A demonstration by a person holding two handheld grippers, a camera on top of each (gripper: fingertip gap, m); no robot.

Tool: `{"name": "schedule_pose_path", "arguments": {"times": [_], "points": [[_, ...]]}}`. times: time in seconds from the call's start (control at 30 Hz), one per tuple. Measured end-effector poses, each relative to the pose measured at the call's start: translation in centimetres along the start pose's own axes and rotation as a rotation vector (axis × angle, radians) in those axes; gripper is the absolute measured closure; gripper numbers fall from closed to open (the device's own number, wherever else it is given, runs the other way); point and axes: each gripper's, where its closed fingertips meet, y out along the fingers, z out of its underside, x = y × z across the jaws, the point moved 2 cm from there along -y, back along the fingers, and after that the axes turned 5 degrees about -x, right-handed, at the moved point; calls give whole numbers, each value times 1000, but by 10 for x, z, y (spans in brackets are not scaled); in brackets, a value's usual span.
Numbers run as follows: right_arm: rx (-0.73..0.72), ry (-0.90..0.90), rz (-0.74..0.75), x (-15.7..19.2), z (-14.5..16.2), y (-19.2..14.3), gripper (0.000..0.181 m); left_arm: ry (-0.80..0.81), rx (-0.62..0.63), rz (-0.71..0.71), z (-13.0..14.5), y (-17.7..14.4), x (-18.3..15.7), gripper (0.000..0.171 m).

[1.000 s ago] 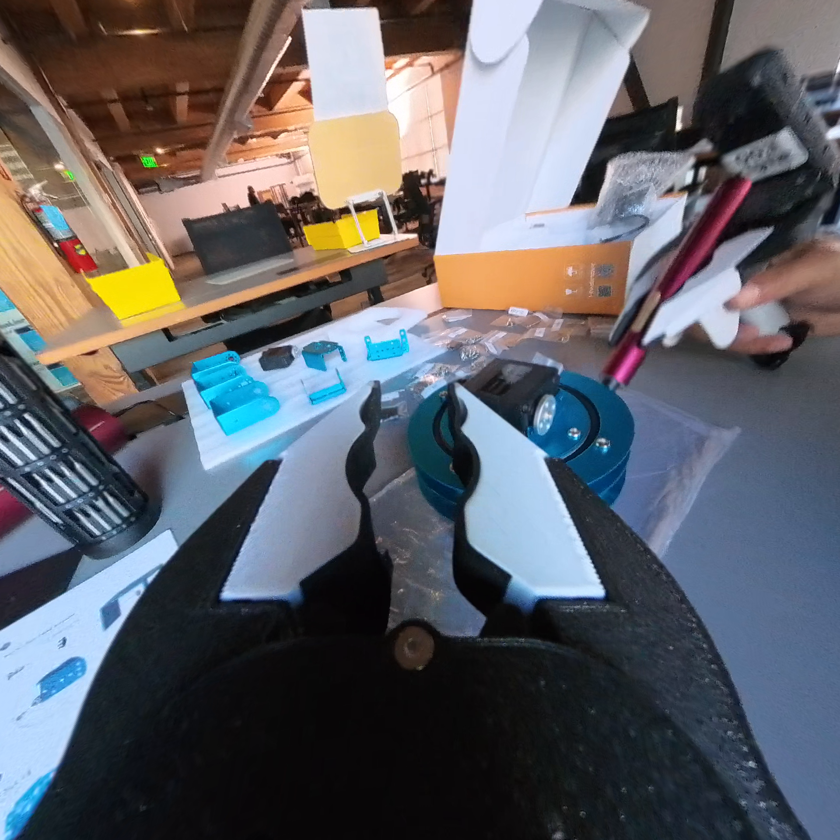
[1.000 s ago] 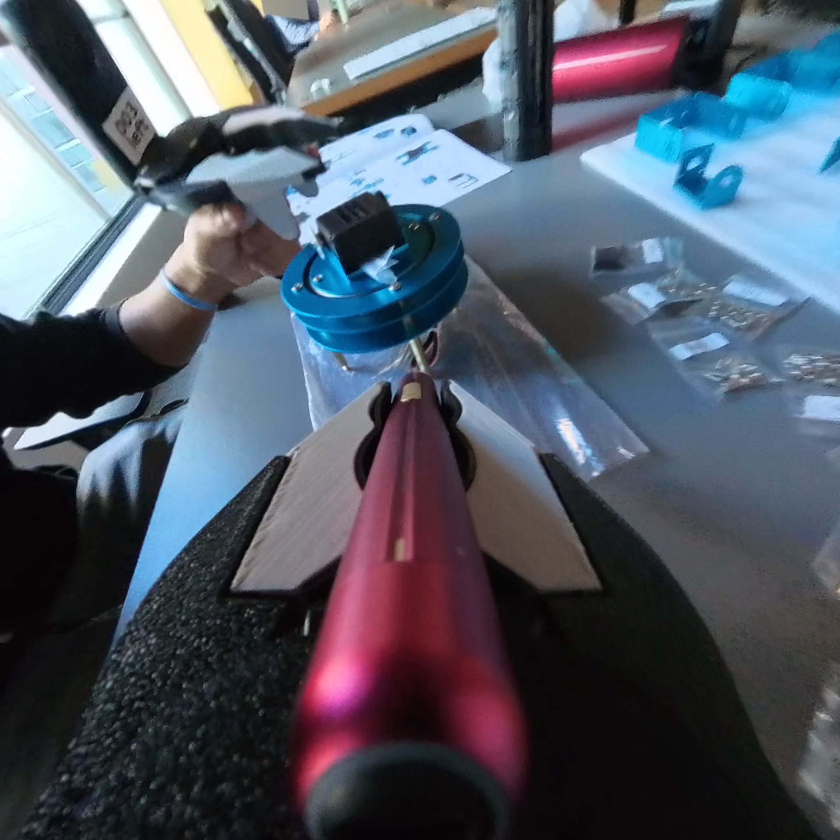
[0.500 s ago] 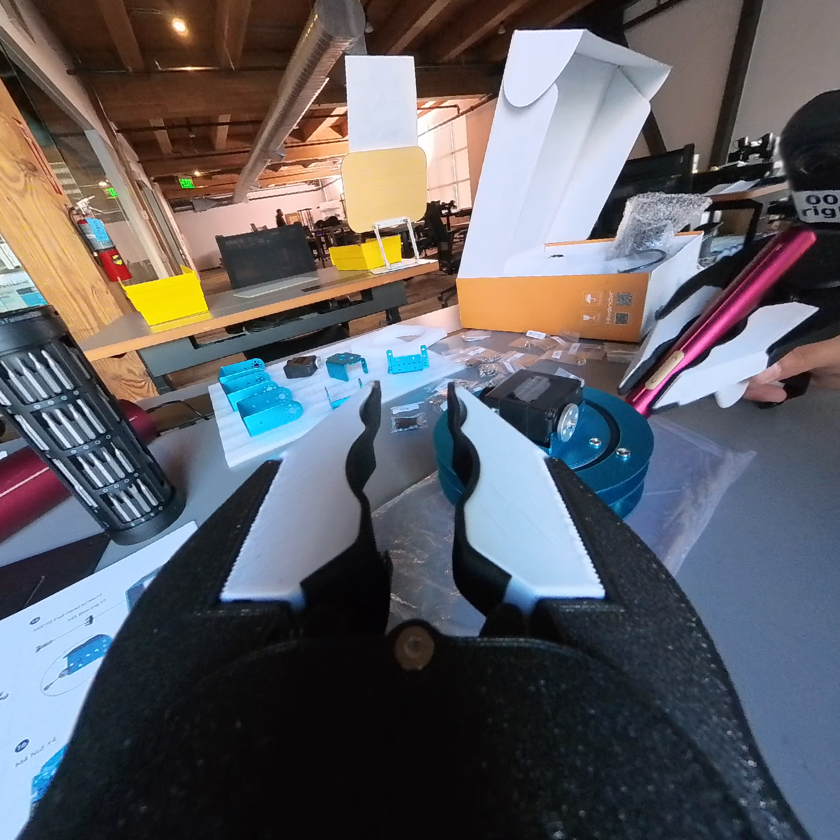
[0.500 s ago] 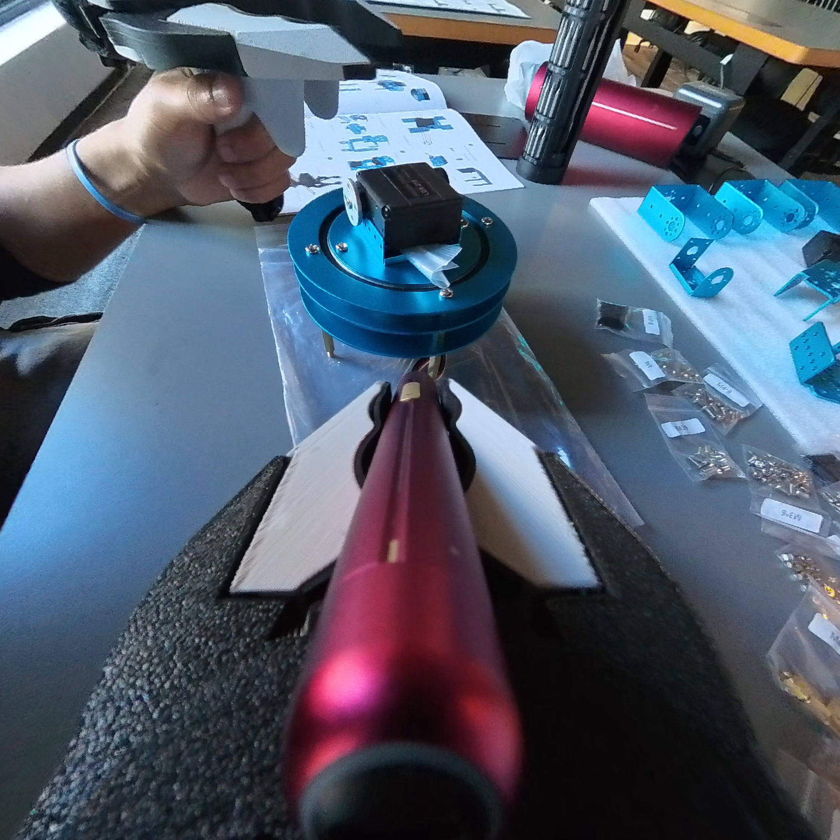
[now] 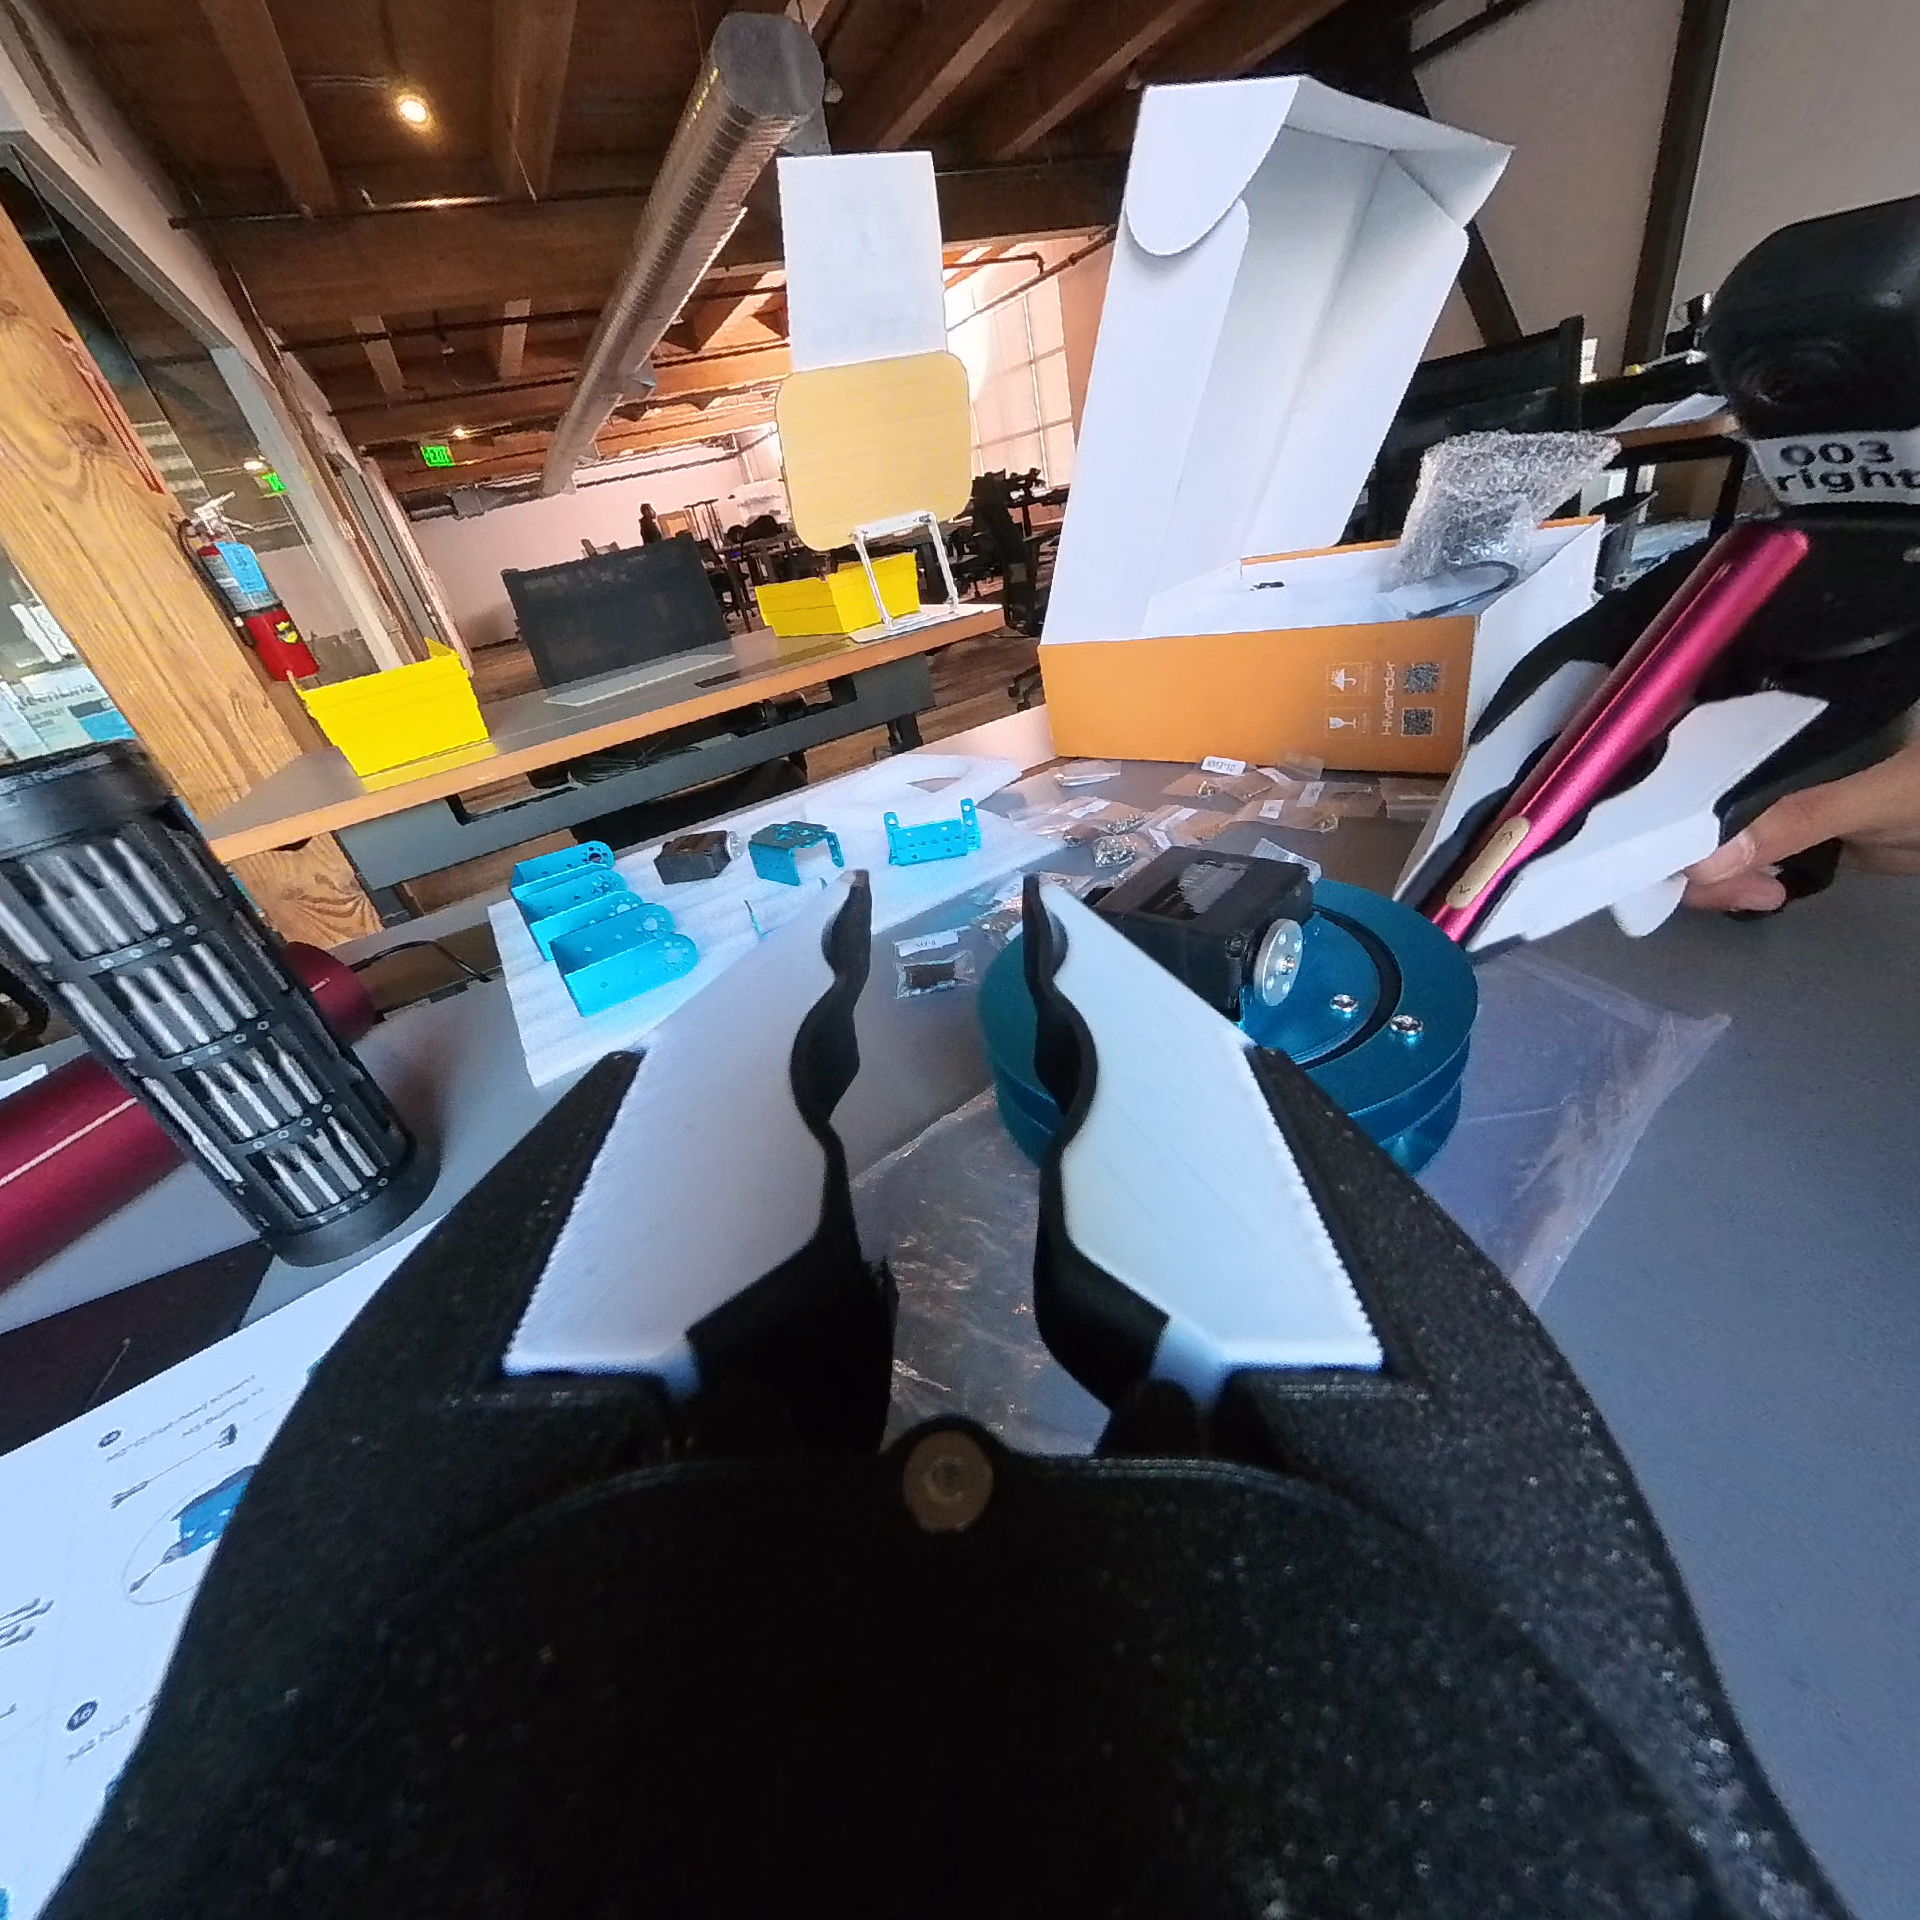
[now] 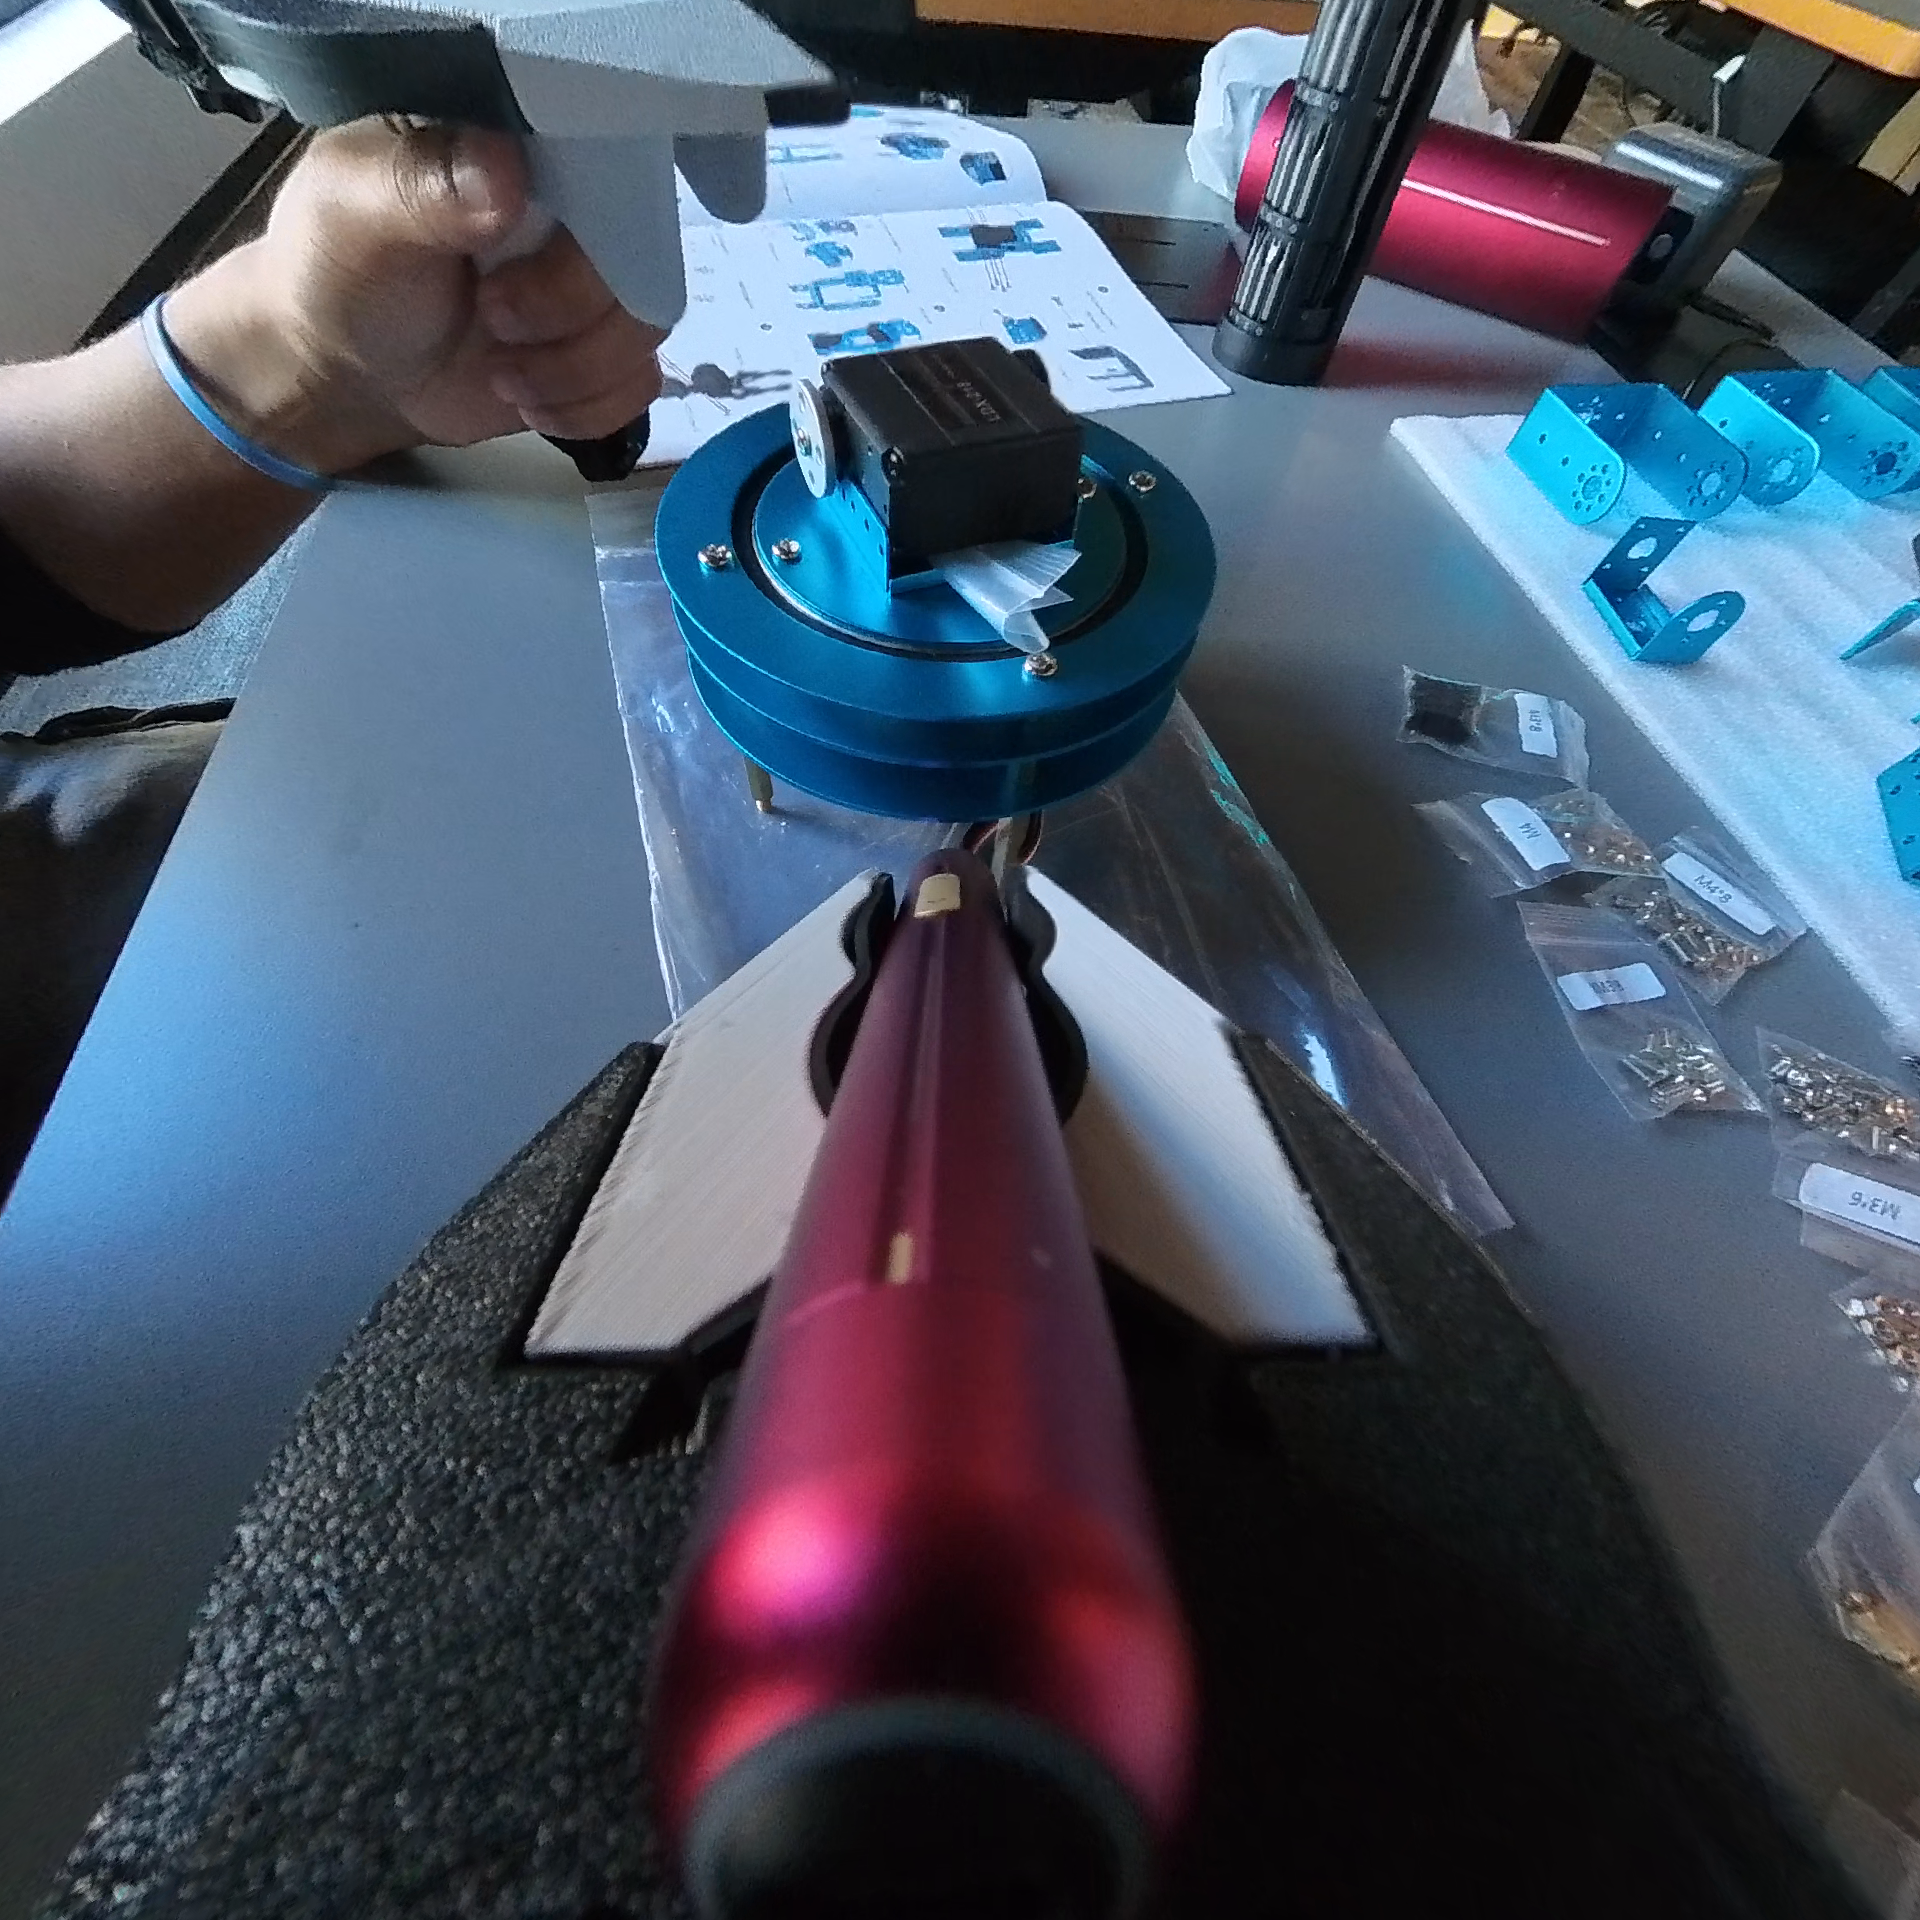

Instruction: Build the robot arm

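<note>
Oddly, the red screwdriver (image 6: 914, 1299) hides its own tip between the right gripper (image 6: 940, 914) fingers.

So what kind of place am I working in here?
Likely an open-plan workshop or maker office: exposed wooden ceiling beams, rows of desks, and a grey table spread with blue metal brackets and screw bags.

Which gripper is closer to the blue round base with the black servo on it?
Left, narrowly. The left gripper hangs open right beside the blue round base; the right gripper, clamping the red screwdriver, points at it from just short.
</note>
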Motion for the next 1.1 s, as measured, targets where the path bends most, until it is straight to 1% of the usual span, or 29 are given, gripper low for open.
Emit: {"name": "schedule_pose_path", "arguments": {"times": [0.3,0.57,0.67,0.77,1.0,1.1], "points": [[-6,18,16,-3,-1,-13,160,12,11,6,3,-1,-2,142],[58,10,32,-6,5,-23,160,13,5,5,2,-2,-2,143],[91,-11,64,-11,9,-27,160,11,1,5,1,-3,-1,143],[80,12,66,-14,8,-30,160,8,-1,8,1,-3,-2,143],[70,-12,99,-20,3,-39,160,18,4,20,1,-3,-5,143],[35,-3,92,-20,-5,-46,159,8,-19,78,-3,-5,-15,143]]}}
